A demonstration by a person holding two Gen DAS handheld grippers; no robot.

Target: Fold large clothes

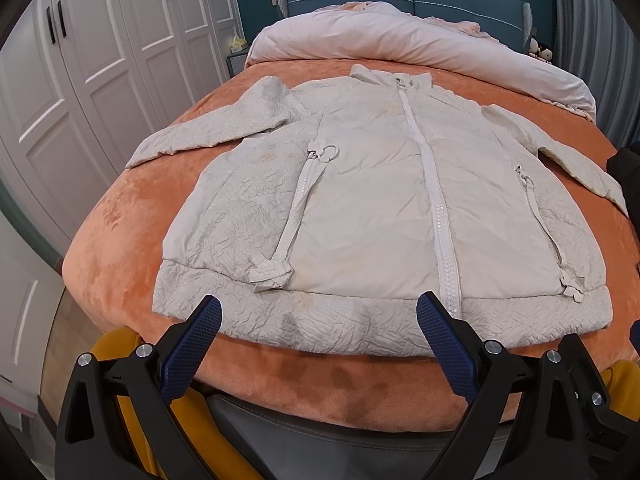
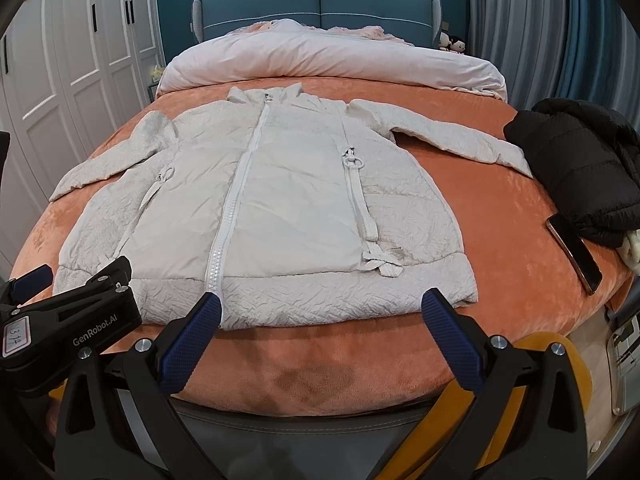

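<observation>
A cream zip-up jacket (image 1: 360, 208) (image 2: 280, 208) lies flat and face up on the orange bed cover (image 1: 120, 240) (image 2: 500, 220), zipped, sleeves spread to both sides, hem toward me. My left gripper (image 1: 318, 320) hovers open just short of the hem, nothing between its blue-padded fingers (image 1: 208, 320). My right gripper (image 2: 320, 312) is likewise open at the hem, a little right of the main zipper, holding nothing. The left gripper's black body (image 2: 72, 320) shows at the lower left of the right wrist view.
A black puffer jacket (image 2: 580, 168) and a phone (image 2: 574, 252) lie on the bed's right side. A pale rolled duvet (image 2: 328, 60) lies across the far end before a blue headboard (image 2: 320, 4). White wardrobes (image 1: 100, 60) stand left; grey-blue curtains (image 2: 540, 20) hang right.
</observation>
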